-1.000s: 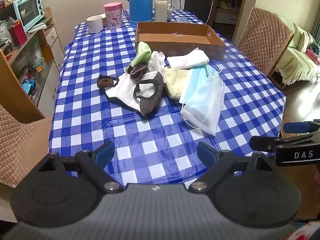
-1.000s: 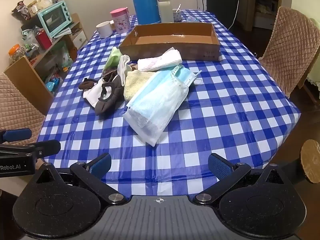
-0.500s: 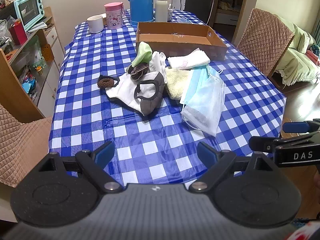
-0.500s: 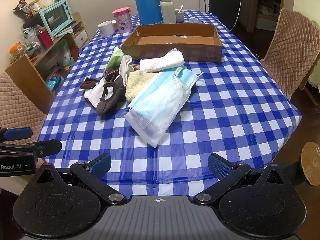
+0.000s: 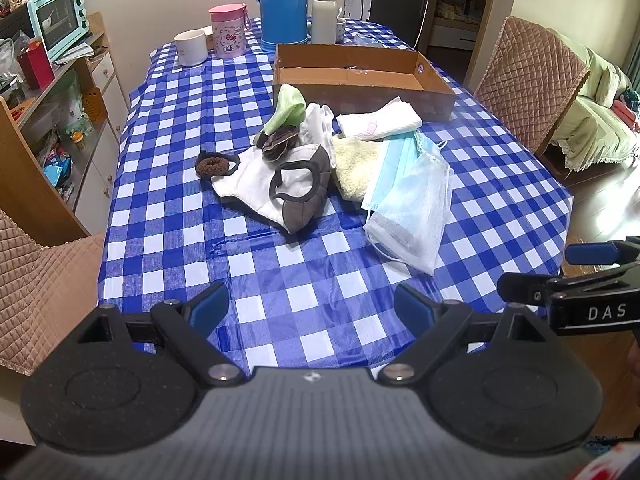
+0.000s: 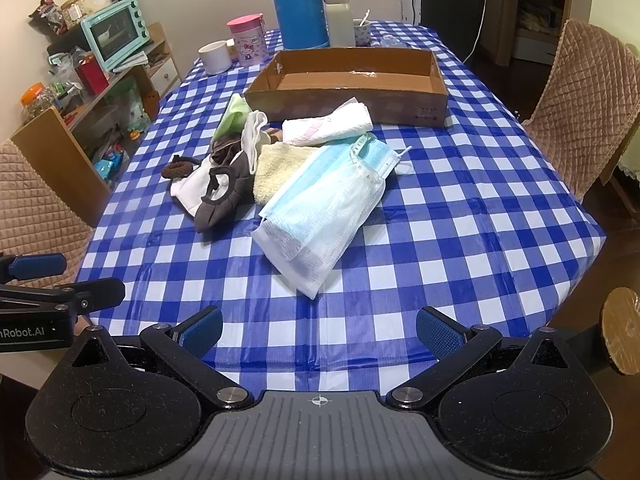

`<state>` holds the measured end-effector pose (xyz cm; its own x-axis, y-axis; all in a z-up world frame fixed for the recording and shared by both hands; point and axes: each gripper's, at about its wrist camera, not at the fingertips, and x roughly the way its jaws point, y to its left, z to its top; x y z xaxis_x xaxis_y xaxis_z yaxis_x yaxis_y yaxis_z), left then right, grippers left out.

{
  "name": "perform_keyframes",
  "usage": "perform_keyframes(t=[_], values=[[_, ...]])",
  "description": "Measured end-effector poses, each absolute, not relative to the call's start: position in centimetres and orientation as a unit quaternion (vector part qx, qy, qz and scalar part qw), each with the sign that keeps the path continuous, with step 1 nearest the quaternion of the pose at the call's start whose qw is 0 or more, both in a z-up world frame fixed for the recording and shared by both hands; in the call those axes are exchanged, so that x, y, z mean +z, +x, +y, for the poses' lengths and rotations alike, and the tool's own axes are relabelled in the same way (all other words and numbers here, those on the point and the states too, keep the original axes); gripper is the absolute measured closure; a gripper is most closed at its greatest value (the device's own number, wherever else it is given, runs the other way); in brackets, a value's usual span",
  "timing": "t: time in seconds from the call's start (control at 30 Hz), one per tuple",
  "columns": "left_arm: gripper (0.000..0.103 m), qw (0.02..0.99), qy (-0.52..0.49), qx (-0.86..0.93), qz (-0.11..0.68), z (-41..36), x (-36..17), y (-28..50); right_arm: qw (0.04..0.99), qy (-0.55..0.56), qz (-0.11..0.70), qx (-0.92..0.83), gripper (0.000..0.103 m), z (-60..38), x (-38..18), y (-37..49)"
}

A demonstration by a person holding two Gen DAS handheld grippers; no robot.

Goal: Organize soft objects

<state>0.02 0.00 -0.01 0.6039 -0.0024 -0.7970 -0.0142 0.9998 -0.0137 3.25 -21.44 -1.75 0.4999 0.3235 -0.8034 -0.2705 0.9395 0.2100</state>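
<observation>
A pile of soft things lies mid-table: a white mesh bag over blue face masks (image 5: 412, 204) (image 6: 324, 216), a yellow towel (image 5: 356, 168) (image 6: 276, 168), a folded white cloth (image 5: 380, 122) (image 6: 328, 126), a brown-grey mask (image 5: 304, 196) (image 6: 222, 196), a white cloth (image 5: 248, 184), a green cloth (image 5: 288, 106) (image 6: 232, 118) and a brown scrunchie (image 5: 210, 166) (image 6: 176, 170). An empty cardboard box (image 5: 360, 76) (image 6: 352, 80) stands behind the pile. My left gripper (image 5: 310, 310) and right gripper (image 6: 320, 330) are both open and empty over the near table edge.
A blue thermos (image 6: 298, 4), white bottle (image 6: 338, 16), pink cup (image 6: 248, 42) and white mug (image 6: 216, 56) stand at the far end. Quilted chairs stand at the right (image 6: 588, 96) and at the left (image 5: 36, 284). Shelves with a teal oven (image 6: 116, 38) line the left wall.
Both grippers have moved slightly forward toward the pile. The objects on the table have not moved.
</observation>
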Motion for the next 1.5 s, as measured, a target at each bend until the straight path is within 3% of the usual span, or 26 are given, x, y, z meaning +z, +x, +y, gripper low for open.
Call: perform_keyframes(t=[1.5], values=[[0.014, 0.895, -0.012, 0.006, 0.447, 0.89, -0.67, 0.69, 0.864, 0.029, 0.471, 0.176, 0.0, -20.54, -1.75, 3.97]])
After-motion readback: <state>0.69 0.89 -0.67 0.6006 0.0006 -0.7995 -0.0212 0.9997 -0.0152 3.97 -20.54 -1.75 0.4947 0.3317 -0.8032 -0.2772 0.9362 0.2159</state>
